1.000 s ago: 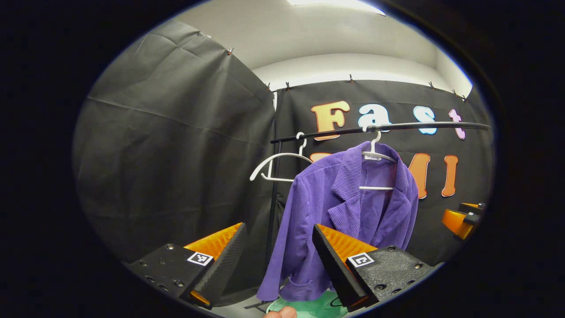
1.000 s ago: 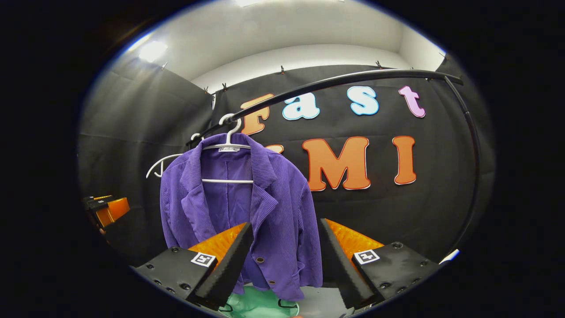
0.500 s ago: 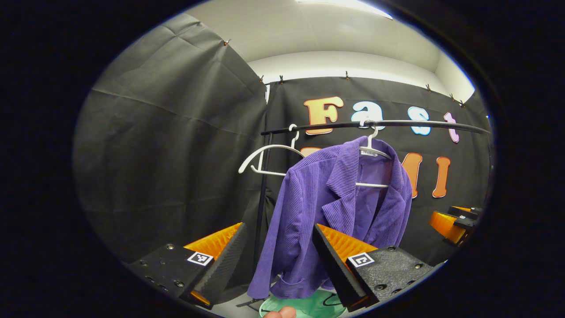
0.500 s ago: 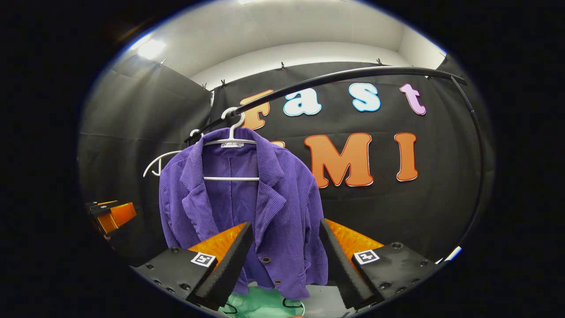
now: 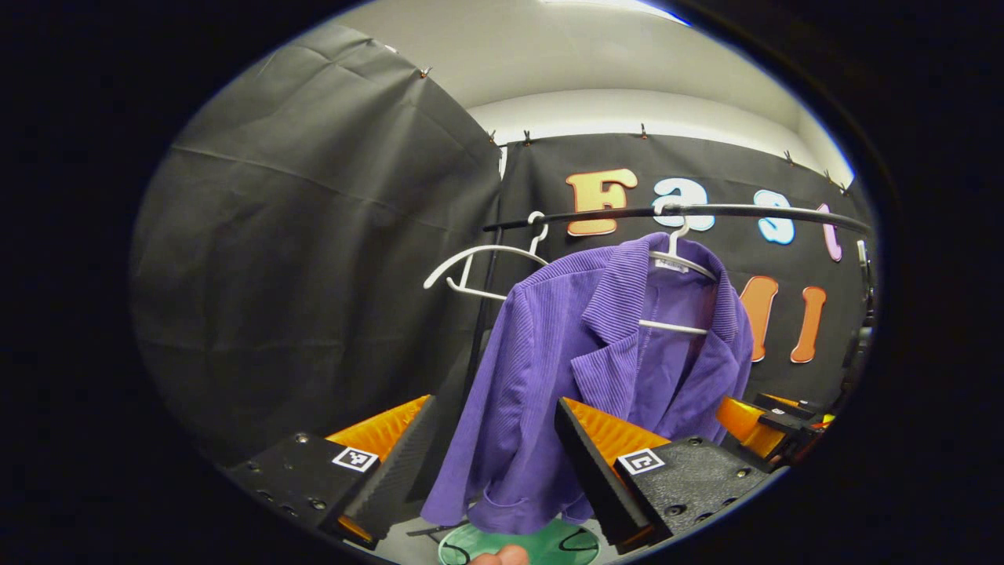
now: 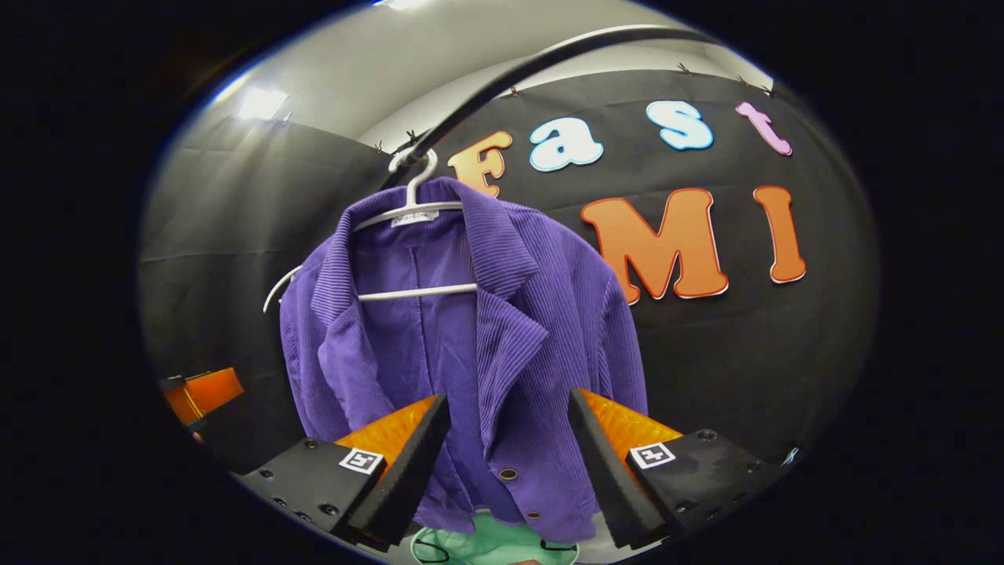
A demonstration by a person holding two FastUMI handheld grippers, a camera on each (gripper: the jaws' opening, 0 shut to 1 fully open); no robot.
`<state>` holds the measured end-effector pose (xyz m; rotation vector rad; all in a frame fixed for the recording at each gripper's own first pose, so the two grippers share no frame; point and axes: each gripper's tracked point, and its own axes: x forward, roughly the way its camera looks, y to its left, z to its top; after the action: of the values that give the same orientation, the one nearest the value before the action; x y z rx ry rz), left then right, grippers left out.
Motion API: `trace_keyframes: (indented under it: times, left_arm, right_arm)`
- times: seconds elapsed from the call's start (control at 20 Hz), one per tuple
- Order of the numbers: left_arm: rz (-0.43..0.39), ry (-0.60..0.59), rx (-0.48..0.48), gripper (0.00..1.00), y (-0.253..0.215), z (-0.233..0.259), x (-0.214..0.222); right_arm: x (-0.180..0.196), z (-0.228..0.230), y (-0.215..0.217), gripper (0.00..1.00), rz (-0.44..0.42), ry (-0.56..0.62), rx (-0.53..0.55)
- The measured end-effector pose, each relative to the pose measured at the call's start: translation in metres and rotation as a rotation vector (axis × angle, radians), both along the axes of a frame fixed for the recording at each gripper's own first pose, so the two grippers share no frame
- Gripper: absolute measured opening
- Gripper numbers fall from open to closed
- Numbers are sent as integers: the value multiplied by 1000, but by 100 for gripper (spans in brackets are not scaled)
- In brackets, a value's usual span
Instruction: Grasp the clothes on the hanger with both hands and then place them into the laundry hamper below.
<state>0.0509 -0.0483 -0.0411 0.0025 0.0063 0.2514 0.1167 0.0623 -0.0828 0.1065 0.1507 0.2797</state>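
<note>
Taking the purple jacket [image 5: 596, 369] as the landmark: to its left an empty white hanger [image 5: 478, 271] hangs on the same black rail [image 5: 706, 210], spare and out of the way. The left gripper [image 5: 494, 463] sits low, before the jacket's left sleeve and hem, its jaws spread wide with nothing between them, likely so cloth can slide in from that side. The jacket itself hangs open-fronted on its own white hanger [image 6: 416, 212], hooked over the rail so both shoulders face the grippers. Directly below its hem lies the green laundry hamper [image 6: 494, 541], placed to catch the garment once freed. The right gripper [image 6: 508, 463] is before the jacket's lower right front near the buttons, jaws likewise wide and empty; I judge both are lining up for a two-sided grasp.
</note>
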Motion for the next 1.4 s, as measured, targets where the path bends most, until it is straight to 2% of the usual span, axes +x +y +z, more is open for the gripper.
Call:
trace_keyframes:
  times: [0.05,0.1,0.15,0.2,0.25,0.3,0.4,0.45,0.5,0.55,0.65,0.75,0.8,0.85,0.9,1.0,1.1,1.2,1.25,1.35,1.4]
  left_arm:
    - [23,7,11,95,-1,-2,-1]
    - [29,5,16,96,-3,-2,-2]
    - [27,6,19,96,-5,-3,-3]
    - [28,8,23,96,-4,-5,-6]
    - [28,14,25,96,-4,-6,-5]
    - [17,18,23,96,-7,-7,-4]
    - [-12,4,16,93,-11,-7,1]
    - [-22,3,14,93,-13,-9,5]
    - [-34,10,11,99,-15,-12,9]
    - [-49,16,7,93,-17,-15,13]
    - [-73,15,-8,93,-21,-17,20]
    - [-97,15,-19,96,-25,-20,27]
    - [-109,14,-18,96,-26,-21,27]
    - [-119,11,-15,93,-27,-20,27]
    - [-131,8,-12,93,-28,-20,27]
    - [-155,3,-10,93,-32,-20,30]
    - [-182,7,-17,96,-41,-24,36]
    - [-212,10,-34,96,-51,-28,42]
    - [-230,11,-45,93,-60,-31,45]
    - [-266,32,-73,93,-79,-43,53]
    - [-284,54,-89,93,-89,-53,56]
  right_arm:
    - [6,-7,3,92,7,18,9]
    - [10,-12,6,98,9,30,17]
    - [15,-16,10,98,8,39,26]
    - [22,-18,11,89,5,37,33]
    - [29,-19,13,98,-12,31,30]
    - [38,-19,11,89,-38,22,18]
    - [55,-22,-1,88,-120,13,-24]
    - [61,-23,-3,88,-135,14,-29]
    - [63,-24,1,98,-128,19,-24]
    - [64,-24,7,98,-105,20,-14]
    - [68,-27,12,98,-87,6,-40]
    - [76,-35,-6,98,-162,-1,-108]
    - [77,-34,-15,94,-192,-6,-117]
    - [78,-32,-23,98,-208,-13,-108]
    - [78,-28,-30,94,-216,-18,-95]
    - [79,-23,-52,71,-241,-28,-88]
    - [77,-17,-64,47,-229,-45,-101]
    - [70,-11,-69,24,-202,-59,-118]
    - [66,-8,-68,12,-177,-65,-125]
    - [59,-1,-70,18,-143,-78,-123]
    - [55,3,-70,13,-120,-83,-117]
